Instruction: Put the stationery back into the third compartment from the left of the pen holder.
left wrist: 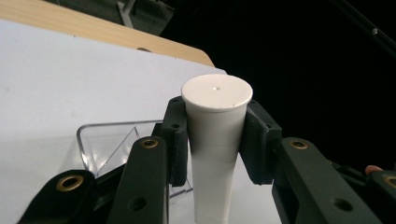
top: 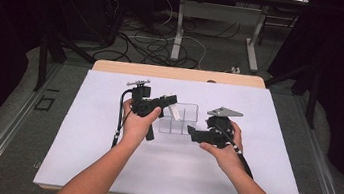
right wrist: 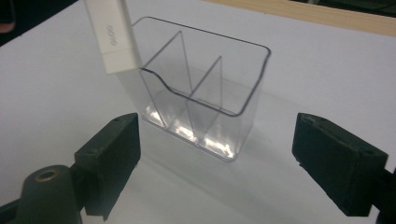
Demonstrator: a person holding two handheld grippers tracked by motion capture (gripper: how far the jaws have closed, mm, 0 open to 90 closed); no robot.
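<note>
The white tube [left wrist: 215, 140] sits pinched between the two black jaws of the left tool [left wrist: 215, 135], its flat round cap end pointing away from the camera in the left gripper view and its body narrowing toward the bottom of that picture. In the high view the tube [top: 173, 111] slants down from the left tool [top: 169, 102] toward the near left part of the clear plastic organizer [top: 178, 118], which stands on the white surface [top: 100, 163] between the two hands. In the right gripper view the tube's flat crimped end [right wrist: 113, 37] hangs at the organizer's [right wrist: 205, 88] low-cut rim; whether it touches the rim cannot be told. The organizer has thin inner walls that split it into compartments.

The right tool [right wrist: 217, 163] has its jaws spread wide, holding nothing, aimed at the organizer from just beside it, with the pads apart from the container's walls.

In the high view the left hand [top: 135, 122] grips its tool from below, forearm reaching up from the bottom edge. The right hand [top: 226, 147] cradles the right tool [top: 194, 132], which points left toward the organizer, a grey three-cornered plate [top: 225, 112] on top.
</note>
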